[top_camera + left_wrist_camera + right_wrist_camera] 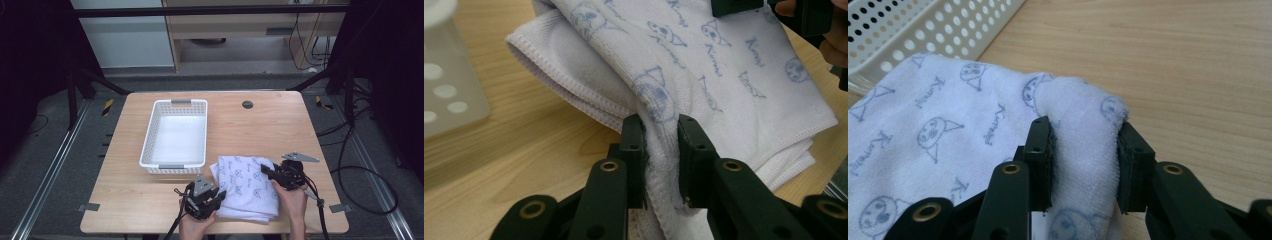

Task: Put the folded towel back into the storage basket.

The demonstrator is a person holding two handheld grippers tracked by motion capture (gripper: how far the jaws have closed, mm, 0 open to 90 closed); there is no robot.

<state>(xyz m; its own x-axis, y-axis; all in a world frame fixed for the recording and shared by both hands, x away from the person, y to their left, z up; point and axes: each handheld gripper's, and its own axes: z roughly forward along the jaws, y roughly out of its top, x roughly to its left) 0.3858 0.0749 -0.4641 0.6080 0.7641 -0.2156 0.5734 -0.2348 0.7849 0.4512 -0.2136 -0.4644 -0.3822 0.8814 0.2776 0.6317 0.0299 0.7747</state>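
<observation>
Both tools (660,150) (1085,160) pinch soft printed terry towel (246,186).

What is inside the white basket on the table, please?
The white basket appears to hold nothing: the high view shows its pale floor bare. The folded towel lies on the table beside it, not inside. The strip of floor just behind the near wall is covered from sight.
</observation>
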